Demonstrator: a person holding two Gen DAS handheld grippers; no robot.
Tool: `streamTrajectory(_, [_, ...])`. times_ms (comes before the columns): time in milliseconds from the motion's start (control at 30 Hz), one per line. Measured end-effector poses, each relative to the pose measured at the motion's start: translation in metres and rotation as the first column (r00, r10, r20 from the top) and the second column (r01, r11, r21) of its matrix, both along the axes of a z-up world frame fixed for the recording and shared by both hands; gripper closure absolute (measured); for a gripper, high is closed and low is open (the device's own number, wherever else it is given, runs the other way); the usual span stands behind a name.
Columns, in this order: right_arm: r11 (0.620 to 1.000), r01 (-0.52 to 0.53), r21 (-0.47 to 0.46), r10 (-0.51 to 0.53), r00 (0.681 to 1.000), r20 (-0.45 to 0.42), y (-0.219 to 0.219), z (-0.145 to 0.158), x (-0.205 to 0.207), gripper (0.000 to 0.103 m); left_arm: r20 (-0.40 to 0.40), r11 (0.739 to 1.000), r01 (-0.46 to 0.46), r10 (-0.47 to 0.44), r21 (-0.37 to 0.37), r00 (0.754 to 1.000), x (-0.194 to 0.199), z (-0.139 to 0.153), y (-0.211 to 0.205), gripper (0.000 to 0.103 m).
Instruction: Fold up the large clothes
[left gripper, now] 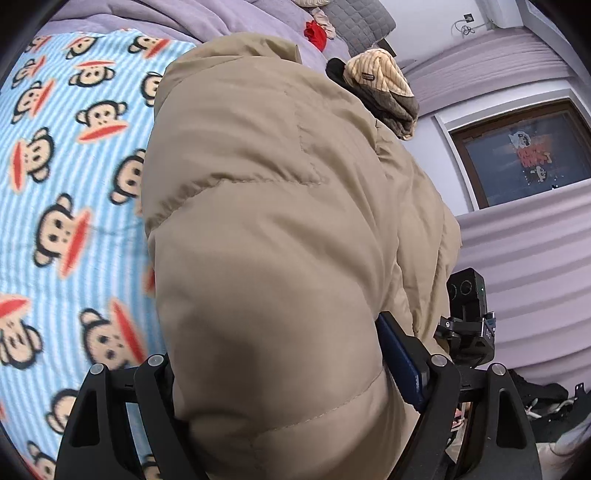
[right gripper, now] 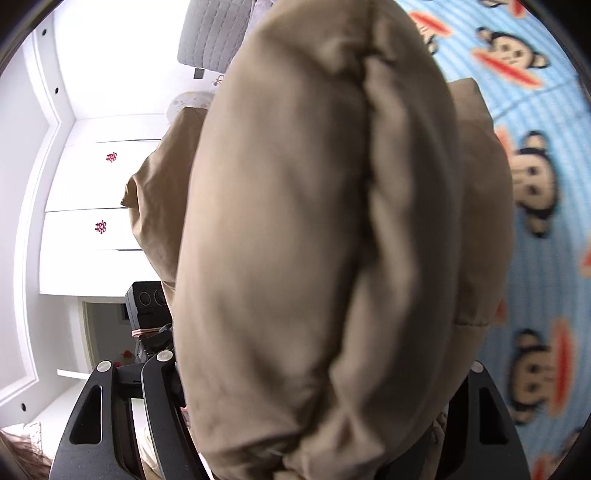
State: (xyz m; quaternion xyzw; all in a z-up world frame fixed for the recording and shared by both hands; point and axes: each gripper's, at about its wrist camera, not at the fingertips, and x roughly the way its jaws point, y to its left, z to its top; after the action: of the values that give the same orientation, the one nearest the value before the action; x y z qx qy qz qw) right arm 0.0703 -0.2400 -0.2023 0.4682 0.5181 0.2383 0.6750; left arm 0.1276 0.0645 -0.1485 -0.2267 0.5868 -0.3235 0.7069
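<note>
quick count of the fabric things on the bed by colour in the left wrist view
Tan: 1, the puffer jacket
Blue striped with monkey faces: 1, the blanket
Lilac: 1, the bedsheet
Grey: 1, the quilted pillow
Red: 1, small cloth item
Total: 5

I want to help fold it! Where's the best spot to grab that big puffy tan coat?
Grab the puffy tan coat at a stitched seam or edge, where the padding thins, coming from the side so the fingers straddle the fold. Fat panels bulge and would probably slip. Both the left hand-held gripper and right hand-held gripper already clamp bunched fabric.
</note>
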Motion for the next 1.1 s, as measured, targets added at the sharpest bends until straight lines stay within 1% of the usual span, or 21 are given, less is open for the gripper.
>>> streamTrajectory(133, [0.999, -0.024, -0.024, 0.024, 1.000, 0.004, 0.075, -0.013, 0.037, 0.027, 0.017, 0.996, -0.036, 0.035, 0.084, 0.999, 0.028, -0.001, 0.070, 0.018])
streamTrajectory(200, [0.997, -0.028, -0.069, 0.026, 0.999, -0.030, 0.109, -0.027, 0.058, 0.025, 0.000, 0.989, -0.071, 0.072, 0.131, 0.997, 0.037, -0.019, 0.090, 0.018])
streamTrajectory(267, [0.984, -0.041, -0.170, 0.026, 0.995, -0.091, 0.135, -0.037, 0.073, 0.025, -0.052, 0.978, -0.101, 0.112, 0.180, 0.992, 0.046, -0.045, 0.109, 0.018])
streamTrajectory(333, [0.959, -0.082, -0.271, 0.041, 0.987, -0.154, 0.153, -0.040, 0.079, 0.025, -0.116, 0.978, -0.122, 0.143, 0.171, 0.983, 0.045, -0.069, 0.122, 0.018])
streamTrajectory(367, [0.942, -0.108, -0.318, 0.060, 0.985, -0.159, 0.160, -0.035, 0.076, 0.025, -0.123, 0.979, -0.130, 0.150, 0.157, 0.981, 0.039, -0.080, 0.125, 0.018])
streamTrajectory(433, [0.907, -0.129, -0.400, 0.077, 0.987, -0.143, 0.166, -0.019, 0.065, 0.025, -0.097, 0.981, -0.128, 0.143, 0.147, 0.985, 0.028, -0.084, 0.133, 0.017])
streamTrajectory(500, [0.857, -0.060, -0.512, 0.021, 0.996, -0.081, 0.153, 0.011, 0.047, 0.025, -0.092, 0.981, -0.130, 0.144, 0.143, 0.985, 0.022, -0.087, 0.138, 0.017])
streamTrajectory(533, [0.858, -0.011, -0.513, -0.005, 1.000, -0.030, 0.148, 0.026, 0.041, 0.025, -0.090, 0.981, -0.132, 0.145, 0.144, 0.985, 0.026, -0.089, 0.140, 0.017])
streamTrajectory(600, [0.911, 0.078, -0.404, -0.053, 0.996, 0.074, 0.141, 0.052, 0.030, 0.027, -0.083, 0.980, -0.127, 0.141, 0.154, 0.987, 0.024, -0.091, 0.141, 0.017])
streamTrajectory(633, [0.935, 0.092, -0.343, -0.064, 0.994, 0.094, 0.129, 0.058, 0.032, 0.027, -0.080, 0.979, -0.125, 0.140, 0.163, 0.987, 0.030, -0.088, 0.135, 0.017])
streamTrajectory(667, [0.954, 0.081, -0.289, -0.055, 0.994, 0.095, 0.130, 0.060, 0.037, 0.027, -0.081, 0.977, -0.124, 0.139, 0.171, 0.987, 0.039, -0.086, 0.130, 0.017])
streamTrajectory(700, [0.968, 0.053, -0.247, -0.034, 0.996, 0.080, 0.138, 0.054, 0.046, 0.027, -0.083, 0.976, -0.121, 0.138, 0.181, 0.987, 0.039, -0.084, 0.130, 0.017])
streamTrajectory(733, [0.973, 0.024, -0.231, -0.012, 0.998, 0.054, 0.132, 0.047, 0.062, 0.027, -0.077, 0.973, -0.120, 0.138, 0.199, 0.987, 0.044, -0.077, 0.118, 0.017])
streamTrajectory(767, [0.973, -0.003, -0.233, 0.009, 1.000, 0.026, 0.143, 0.037, 0.070, 0.027, -0.057, 0.968, -0.122, 0.137, 0.220, 0.989, 0.047, -0.067, 0.114, 0.017])
streamTrajectory(833, [0.966, -0.039, -0.254, 0.028, 0.999, -0.046, 0.155, 0.017, 0.080, 0.027, 0.017, 0.959, -0.140, 0.140, 0.246, 0.990, 0.046, -0.047, 0.122, 0.017])
streamTrajectory(900, [0.971, -0.046, -0.235, 0.020, 0.993, -0.112, 0.158, -0.010, 0.091, 0.028, 0.082, 0.951, -0.168, 0.151, 0.259, 0.985, 0.053, -0.028, 0.130, 0.017])
streamTrajectory(933, [0.973, -0.038, -0.227, 0.008, 0.992, -0.128, 0.155, -0.017, 0.091, 0.033, 0.116, 0.944, -0.187, 0.161, 0.272, 0.980, 0.059, -0.021, 0.135, 0.017])
streamTrajectory(967, [0.974, -0.026, -0.227, -0.005, 0.990, -0.138, 0.157, -0.024, 0.093, 0.070, 0.152, 0.933, -0.207, 0.168, 0.293, 0.974, 0.065, -0.015, 0.138, 0.017])
streamTrajectory(1000, [0.970, -0.018, -0.242, -0.018, 0.990, -0.143, 0.158, -0.027, 0.100, 0.102, 0.181, 0.921, -0.225, 0.174, 0.318, 0.968, 0.074, -0.010, 0.138, 0.017])
streamTrajectory(1067, [0.947, -0.018, -0.322, -0.026, 0.991, -0.130, 0.159, -0.024, 0.104, 0.103, 0.201, 0.910, -0.235, 0.174, 0.341, 0.964, 0.091, -0.009, 0.134, 0.017])
streamTrajectory(1100, [0.922, -0.031, -0.386, -0.017, 0.992, -0.122, 0.160, -0.020, 0.105, 0.103, 0.210, 0.905, -0.229, 0.160, 0.358, 0.964, 0.101, -0.011, 0.125, 0.017])
